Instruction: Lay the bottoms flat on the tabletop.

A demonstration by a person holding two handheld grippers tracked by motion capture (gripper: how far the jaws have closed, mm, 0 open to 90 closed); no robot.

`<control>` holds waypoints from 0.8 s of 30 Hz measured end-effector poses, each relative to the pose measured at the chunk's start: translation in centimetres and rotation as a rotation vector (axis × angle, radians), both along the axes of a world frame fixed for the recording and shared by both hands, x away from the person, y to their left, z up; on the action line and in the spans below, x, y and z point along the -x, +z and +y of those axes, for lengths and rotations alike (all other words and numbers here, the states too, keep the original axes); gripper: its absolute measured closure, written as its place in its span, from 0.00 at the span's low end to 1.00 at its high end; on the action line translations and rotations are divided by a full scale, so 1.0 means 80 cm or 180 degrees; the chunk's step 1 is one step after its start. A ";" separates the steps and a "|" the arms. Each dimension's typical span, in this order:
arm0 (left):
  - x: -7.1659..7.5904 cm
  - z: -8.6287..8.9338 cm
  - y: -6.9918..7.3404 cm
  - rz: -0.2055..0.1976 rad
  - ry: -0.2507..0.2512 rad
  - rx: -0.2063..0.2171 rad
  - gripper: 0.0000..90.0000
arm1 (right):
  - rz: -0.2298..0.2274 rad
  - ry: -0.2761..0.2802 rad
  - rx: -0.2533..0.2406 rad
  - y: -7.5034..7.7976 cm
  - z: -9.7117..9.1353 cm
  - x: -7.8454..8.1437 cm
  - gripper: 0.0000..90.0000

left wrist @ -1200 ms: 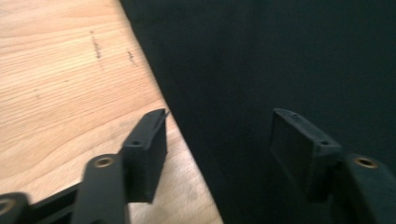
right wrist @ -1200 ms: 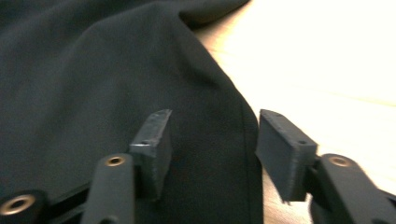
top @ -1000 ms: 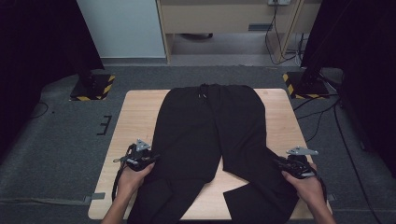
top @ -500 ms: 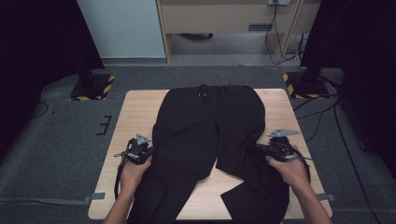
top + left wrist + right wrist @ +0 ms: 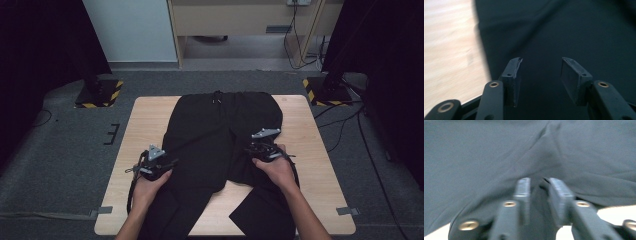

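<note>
Black trousers point(image 5: 215, 130) lie flat on the wooden table point(image 5: 150, 125), waistband at the far end and legs toward the person. My left gripper point(image 5: 170, 164) hovers at the trousers' left edge. Its jaws have just been opening and stand open point(image 5: 540, 67) over the dark cloth point(image 5: 574, 30), with nothing between them. My right gripper point(image 5: 248, 150) sits on the right trouser leg near the middle. Its jaws have also just been opening and stand a little apart point(image 5: 539, 185). A raised fold of the cloth point(image 5: 486, 152) stands between them.
Bare wood point(image 5: 449, 50) shows left of the trousers and at the table's right side point(image 5: 305, 145). Two stand bases with yellow-black stripes point(image 5: 97, 95) point(image 5: 325, 90) sit on the carpet beyond the far corners. Cables point(image 5: 350, 125) trail on the floor at the right.
My right hand has travelled from the table's right edge inward toward the middle, drawing the right trouser leg's edge in with it. The left hand has shifted slightly inward.
</note>
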State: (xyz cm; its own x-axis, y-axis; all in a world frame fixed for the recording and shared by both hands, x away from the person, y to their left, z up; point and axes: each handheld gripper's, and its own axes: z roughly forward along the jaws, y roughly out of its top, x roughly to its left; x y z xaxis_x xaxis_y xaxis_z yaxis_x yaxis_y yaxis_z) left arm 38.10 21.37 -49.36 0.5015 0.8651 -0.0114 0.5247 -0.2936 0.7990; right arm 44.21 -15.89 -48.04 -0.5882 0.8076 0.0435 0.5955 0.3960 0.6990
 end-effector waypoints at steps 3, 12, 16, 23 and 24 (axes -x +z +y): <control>0.005 -0.035 0.004 0.0036 -0.0290 0.0064 0.47 | -0.0117 0.0024 0.0027 0.008 -0.026 0.021 0.49; 0.013 -0.136 -0.010 0.0245 -0.0997 0.0092 0.43 | -0.0110 0.0020 -0.0222 -0.006 -0.095 0.064 0.64; 0.004 -0.164 -0.015 0.0350 -0.1037 0.0207 0.45 | -0.0036 0.0085 -0.0290 -0.016 -0.099 0.064 0.73; -0.008 -0.202 -0.024 0.0439 -0.1101 -0.0006 0.48 | 0.0081 0.0262 -0.0477 -0.025 -0.077 0.064 0.59; -0.009 -0.206 -0.026 0.0457 -0.1101 -0.0030 0.49 | 0.0112 0.0279 -0.0485 -0.026 -0.074 0.064 0.65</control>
